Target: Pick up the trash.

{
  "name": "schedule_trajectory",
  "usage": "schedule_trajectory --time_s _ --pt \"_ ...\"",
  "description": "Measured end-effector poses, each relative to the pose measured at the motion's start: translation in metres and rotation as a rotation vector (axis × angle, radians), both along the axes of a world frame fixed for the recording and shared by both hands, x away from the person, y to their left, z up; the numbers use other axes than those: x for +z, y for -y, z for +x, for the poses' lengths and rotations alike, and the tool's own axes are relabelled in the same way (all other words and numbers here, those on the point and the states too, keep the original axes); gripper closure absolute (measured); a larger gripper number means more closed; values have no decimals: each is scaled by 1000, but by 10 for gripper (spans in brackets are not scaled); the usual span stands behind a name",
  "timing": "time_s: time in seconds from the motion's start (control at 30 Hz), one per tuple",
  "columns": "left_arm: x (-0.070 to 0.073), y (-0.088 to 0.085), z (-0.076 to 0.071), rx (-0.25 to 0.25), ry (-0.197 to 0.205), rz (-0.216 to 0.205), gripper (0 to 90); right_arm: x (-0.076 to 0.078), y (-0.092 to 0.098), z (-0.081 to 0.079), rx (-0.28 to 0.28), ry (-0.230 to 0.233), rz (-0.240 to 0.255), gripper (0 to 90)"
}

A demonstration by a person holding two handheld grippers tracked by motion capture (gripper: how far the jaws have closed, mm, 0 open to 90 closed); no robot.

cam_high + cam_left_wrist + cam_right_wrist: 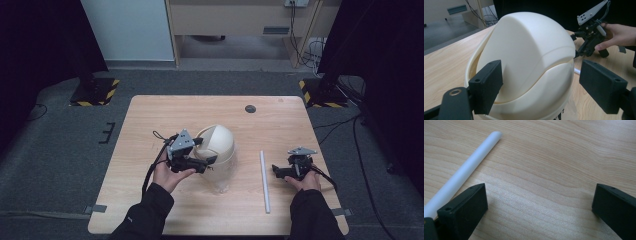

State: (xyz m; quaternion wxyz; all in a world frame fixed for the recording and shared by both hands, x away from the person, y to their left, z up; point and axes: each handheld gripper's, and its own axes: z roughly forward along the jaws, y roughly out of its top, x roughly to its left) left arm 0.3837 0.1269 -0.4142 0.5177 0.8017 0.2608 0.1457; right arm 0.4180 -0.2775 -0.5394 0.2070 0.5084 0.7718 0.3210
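A cream domed bin (220, 142) with a swing lid stands at the middle of the wooden table (150, 120). My left gripper (206, 151) is open at the bin's left side. In the left gripper view the bin (529, 55) sits between the wide-spread jaws of my left gripper (541, 87), and I cannot tell whether they touch it. A white rod (264, 181) lies on the table right of the bin. My right gripper (276, 171) is open just right of the rod, low over the wood. In the right gripper view the rod (466, 172) runs behind the left jaw of my right gripper (539, 207).
A black round grommet (250, 108) is set in the table near the far edge. Two stand bases with yellow-black tape (95, 91) (322, 92) sit on the floor beyond the far corners. Cables (345, 125) trail on the floor to the right.
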Motion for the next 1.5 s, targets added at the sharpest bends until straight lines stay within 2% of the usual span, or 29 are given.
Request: schedule_trajectory --time_s 0.37,0.57,0.6,0.73,1.0,1.1,1.13,1.23,1.33,1.5 --pt "-4 8 2 -2 -10 7 189 0 0 0 0 0 0 5" --pt "-2 11 3 18 -6 -14 200 0 0 0 0 0 0 5" --pt "-1 10 3 30 -4 -31 203 0 0 0 0 0 0 5" --pt "5 9 2 44 6 -54 203 0 0 0 0 -1 1 5" --pt "11 3 1 76 25 -71 204 0 0 0 -2 -2 2 5" --pt "12 3 1 71 29 -70 203 0 0 0 -2 -1 2 5" --pt "11 7 0 50 31 -53 200 0 0 0 -3 -1 1 5" --pt "9 14 -2 37 33 -30 198 0 0 0 -4 -1 2 5" --pt "9 19 -1 47 35 -17 188 0 -1 0 -5 -1 2 5" --pt "11 15 1 72 37 -29 192 0 -1 -1 -6 -2 2 5"
